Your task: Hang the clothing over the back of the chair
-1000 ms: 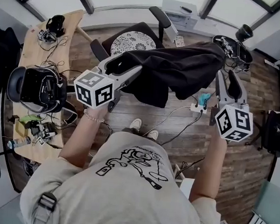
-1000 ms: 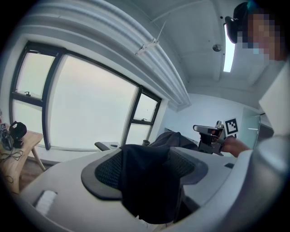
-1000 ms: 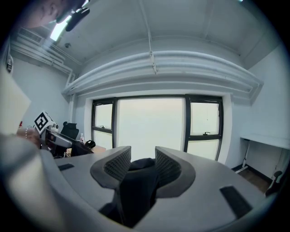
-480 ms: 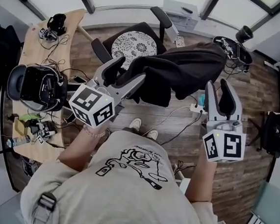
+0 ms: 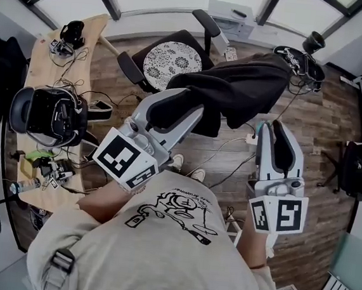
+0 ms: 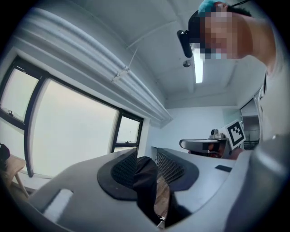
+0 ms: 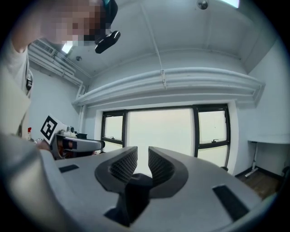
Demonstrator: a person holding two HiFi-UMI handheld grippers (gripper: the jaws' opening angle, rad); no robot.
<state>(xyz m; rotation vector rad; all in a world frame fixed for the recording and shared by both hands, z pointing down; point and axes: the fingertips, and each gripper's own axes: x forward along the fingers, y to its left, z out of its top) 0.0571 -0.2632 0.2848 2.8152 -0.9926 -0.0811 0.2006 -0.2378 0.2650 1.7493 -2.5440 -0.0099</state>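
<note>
Wood floor (image 5: 323, 123) fills the head view, with a cluttered counter (image 5: 40, 70) at the left. I can read no words. Each gripper's cube carries only black-and-white square markers, and the lettering on the T-shirt (image 5: 174, 214) is too small. The black clothing (image 5: 244, 83) lies draped over the back of the chair (image 5: 170, 57), beside its patterned seat. The left gripper (image 5: 185, 102) overlaps the cloth's near edge here, and the right gripper (image 5: 275, 128) sits just beside the hanging hem.

In the left gripper view, against the windows (image 6: 72, 131), I see the fingers (image 6: 124, 170) narrowly apart and closing. Dark cloth shows in the gap, with floor visible beside it, so nothing is pinched.

In the right gripper view the fingers (image 7: 121, 165) are closing too. Daylight shows between the tips and dark cloth sits low in the gap, not gripped.
</note>
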